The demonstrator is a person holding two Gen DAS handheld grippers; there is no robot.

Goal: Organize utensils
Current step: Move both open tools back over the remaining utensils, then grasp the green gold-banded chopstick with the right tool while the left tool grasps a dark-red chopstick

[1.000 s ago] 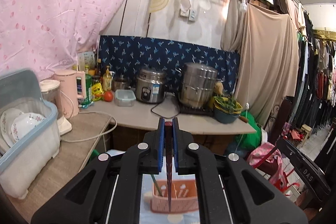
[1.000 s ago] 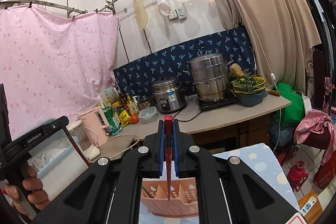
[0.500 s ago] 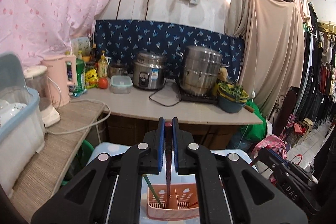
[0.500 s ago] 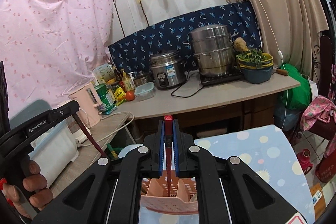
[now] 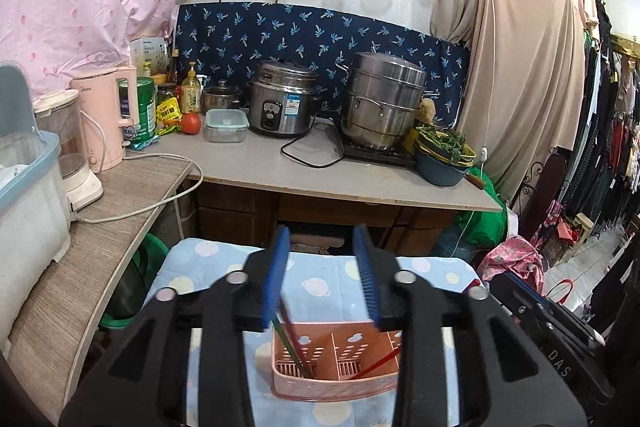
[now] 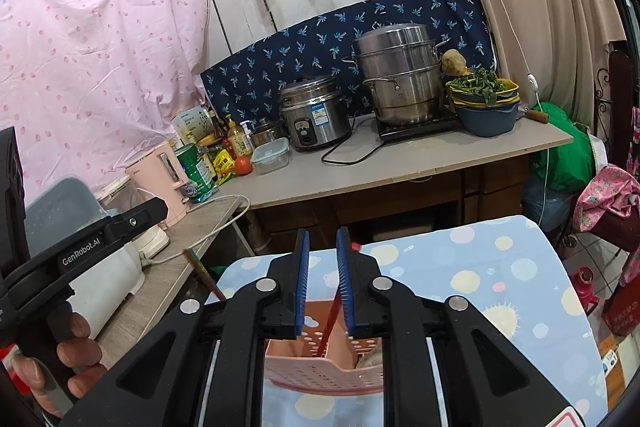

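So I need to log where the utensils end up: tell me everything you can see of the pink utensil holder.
The pink utensil holder is a low plastic caddy with perforated walls, split by upright dividers into compartments. It stands upright on the spotted blue cloth, below both claws. In the left wrist view, a green chopstick and a dark red one lean in its left compartment, and a red chopstick slants through the right side.

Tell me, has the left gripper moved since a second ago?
Yes. The left gripper has come down: the pink utensil caddy fills more of its view, the countertop sits higher. Its fingers have just been opening.
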